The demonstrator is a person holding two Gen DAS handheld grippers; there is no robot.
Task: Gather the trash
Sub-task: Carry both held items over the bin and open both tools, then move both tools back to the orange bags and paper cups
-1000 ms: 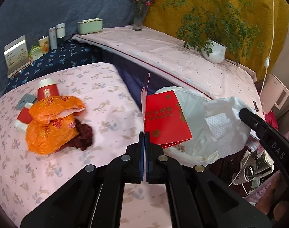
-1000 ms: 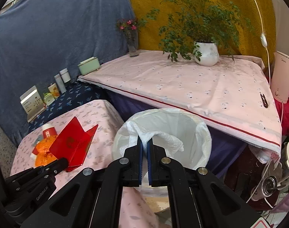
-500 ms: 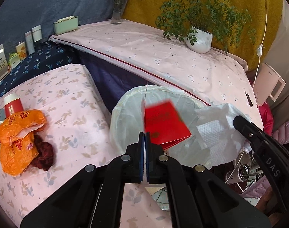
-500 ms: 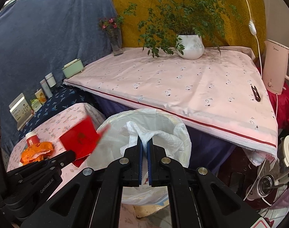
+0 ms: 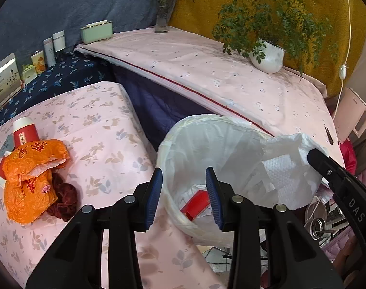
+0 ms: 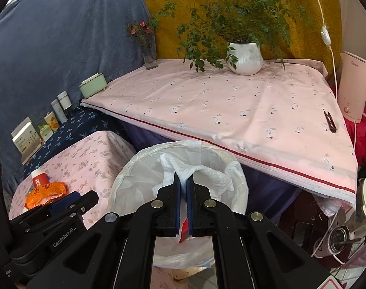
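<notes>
Over the mouth of the trash bin [image 5: 231,144], the left gripper [image 5: 184,192] hangs with its jaws spread wide and nothing between them. Straight below the gap, a red packet [image 5: 197,203] lies at the bottom of the bin's white bag. The near rim of the bin sits just beside the corner of the floral tabletop [image 5: 98,125], whose edge drops off at the left gripper's own left finger.

Across the bin, the right gripper [image 6: 183,185] is clenched on a fold of the white bag [image 6: 207,171], pinching the plastic at the side of the bin nearest that hand — the bag's edge is drawn up and inward there. Seen from the left wrist, this gripper [image 5: 327,168] reaches in from the right with the bunched plastic at its tip.

Further left on the floral tabletop, well apart from the bin, lie two crumpled orange wrappers [image 5: 29,180], one over the other, with a dark red scrap [image 5: 62,200] touching their right side and a red-and-white cup [image 5: 25,132] just behind. Open cloth separates this pile from the tabletop's corner.

Beyond the bin, a higher tabletop [image 6: 231,110] in pale pink cloth — its red-trimmed edge runs just behind the bin's far rim — carries a potted plant [image 6: 244,55] and a vase of flowers [image 6: 149,50] at the back.
</notes>
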